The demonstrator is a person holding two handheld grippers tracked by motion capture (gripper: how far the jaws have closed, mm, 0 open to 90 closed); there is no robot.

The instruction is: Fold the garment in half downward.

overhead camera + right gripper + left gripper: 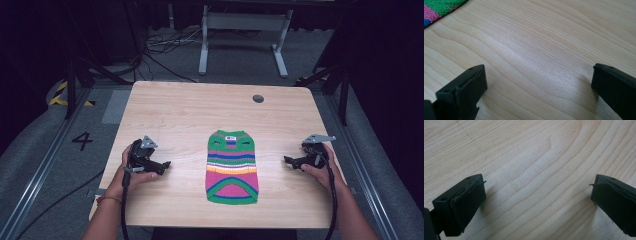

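Resting on the wooden surface to either side of a small striped knitted sweater, the two grippers have not yet taken hold of anything, so this reads as the very start of the work, before the approach. The sweater lies flat near the middle of the surface, a little toward the person's edge, its neck end pointing away from the person and its wider hem nearest them, with bands of green, pink, blue and orange across it. The left gripper sits well apart from the sweater's left edge, jaws spread wide with bare wood between them, as its own view shows. The right gripper is likewise well apart on the other side, jaws wide and empty; a corner of the sweater shows at the top left of its view. Next, I judge, each gripper needs to travel inward to an edge of the garment and pinch a layer of knit low against the wood.
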